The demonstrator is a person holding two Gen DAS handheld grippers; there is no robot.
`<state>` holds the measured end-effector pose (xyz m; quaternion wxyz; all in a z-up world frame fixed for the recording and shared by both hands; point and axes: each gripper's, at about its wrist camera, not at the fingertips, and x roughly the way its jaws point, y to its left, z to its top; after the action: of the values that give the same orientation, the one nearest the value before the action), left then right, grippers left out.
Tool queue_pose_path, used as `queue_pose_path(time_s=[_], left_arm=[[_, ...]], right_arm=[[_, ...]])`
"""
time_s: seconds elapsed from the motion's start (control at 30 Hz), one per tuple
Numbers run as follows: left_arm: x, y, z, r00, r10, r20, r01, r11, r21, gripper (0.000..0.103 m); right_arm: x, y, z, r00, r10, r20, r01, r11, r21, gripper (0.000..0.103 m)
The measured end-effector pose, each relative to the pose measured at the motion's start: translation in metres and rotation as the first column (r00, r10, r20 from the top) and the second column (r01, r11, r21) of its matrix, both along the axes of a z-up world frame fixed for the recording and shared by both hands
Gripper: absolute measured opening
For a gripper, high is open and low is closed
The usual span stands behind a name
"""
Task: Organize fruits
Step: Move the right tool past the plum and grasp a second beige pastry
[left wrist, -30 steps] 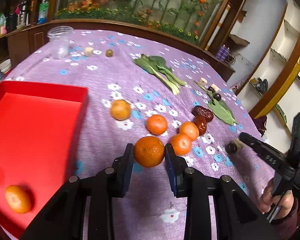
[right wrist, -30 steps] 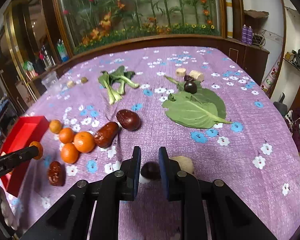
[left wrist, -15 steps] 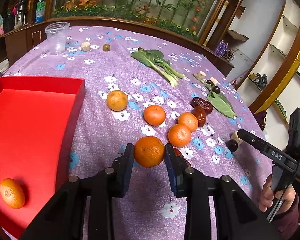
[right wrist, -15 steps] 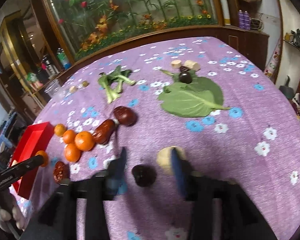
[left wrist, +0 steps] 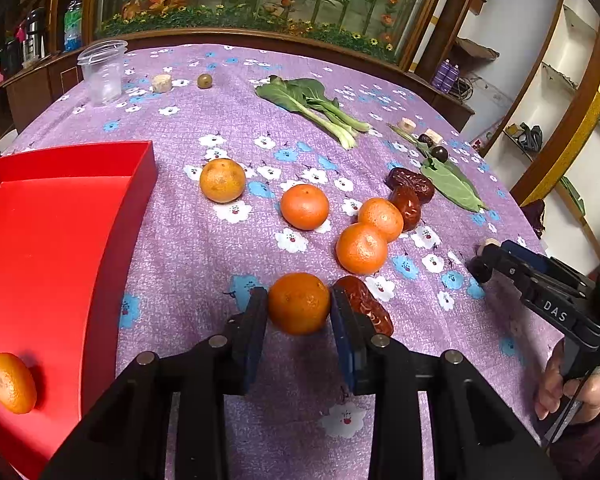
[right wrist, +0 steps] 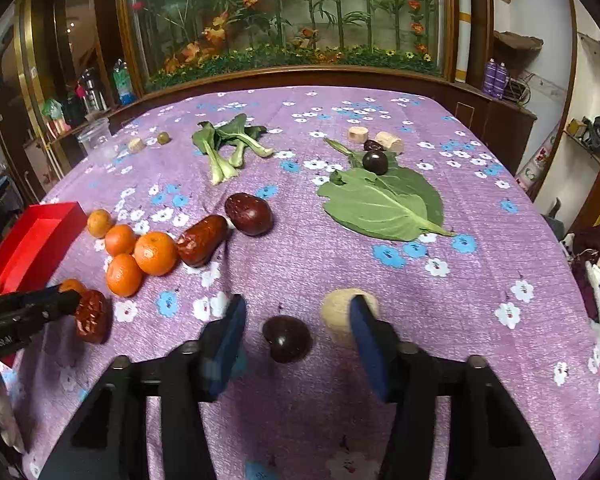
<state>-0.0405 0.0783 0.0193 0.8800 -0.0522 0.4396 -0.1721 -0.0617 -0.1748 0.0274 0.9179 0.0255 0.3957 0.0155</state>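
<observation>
My left gripper (left wrist: 299, 306) is shut on an orange tangerine (left wrist: 299, 303) and holds it above the purple cloth, right of the red tray (left wrist: 56, 248). One tangerine (left wrist: 12, 383) lies in the tray. Several tangerines (left wrist: 362, 248) and red dates (left wrist: 410, 184) lie on the cloth ahead; one date (left wrist: 366, 306) is just right of my fingers. My right gripper (right wrist: 296, 320) is open. A dark plum (right wrist: 287, 338) lies on the cloth between its fingers, and a beige cork piece (right wrist: 340, 314) sits at the right finger.
Bok choy (right wrist: 230, 146), a large green leaf (right wrist: 384, 202) with another dark plum (right wrist: 375, 161), cork pieces (right wrist: 358, 135), a small green fruit (left wrist: 205, 80) and a clear plastic cup (left wrist: 102, 70) lie further back. A wooden ledge runs behind the table.
My right gripper has opened and let go of the dark plum, which now lies on the cloth. My left gripper has carried the tangerine back and slightly left, nearer the tray.
</observation>
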Motion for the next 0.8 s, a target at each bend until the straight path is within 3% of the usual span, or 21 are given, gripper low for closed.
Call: queue_pose_path(time_s=[0.2,0.4,0.5,0.53,0.73,0.77,0.8], left_arm=[[-0.007,0.009,0.008,1.0,0.013,0.022,-0.012,0.999,-0.039,0.03],[-0.016,0.025,0.018,0.999,0.034,0.042,-0.03,0.997,-0.076,0.03],[-0.018,0.032,0.021,0.998,0.043,0.045,-0.039,0.995,-0.093,0.03],[-0.019,0.033,0.022,0.998,0.045,0.046,-0.041,0.994,-0.097,0.03],[-0.021,0.037,0.023,0.998,0.049,0.049,-0.044,0.994,-0.105,0.03],[-0.022,0.038,0.024,0.997,0.052,0.052,-0.046,0.993,-0.105,0.03],[-0.023,0.041,0.025,0.997,0.056,0.056,-0.05,0.993,-0.106,0.03]], right_arm=[[-0.013,-0.005,0.0,0.999,0.024,-0.026,-0.024,1.0,0.021,0.012],[-0.026,-0.025,0.006,0.999,-0.034,0.016,0.032,0.992,0.122,0.016],[-0.022,-0.031,0.008,0.997,-0.074,0.009,0.072,0.988,0.137,0.049],[-0.021,-0.032,0.008,0.996,-0.09,0.012,0.087,0.988,0.129,0.056],[0.001,-0.025,-0.008,0.995,-0.095,-0.031,0.096,0.994,0.058,0.056],[0.002,-0.027,-0.009,0.995,-0.1,-0.025,0.102,0.992,0.072,0.052],[0.003,-0.029,-0.009,0.994,-0.107,-0.032,0.109,0.991,0.083,0.033]])
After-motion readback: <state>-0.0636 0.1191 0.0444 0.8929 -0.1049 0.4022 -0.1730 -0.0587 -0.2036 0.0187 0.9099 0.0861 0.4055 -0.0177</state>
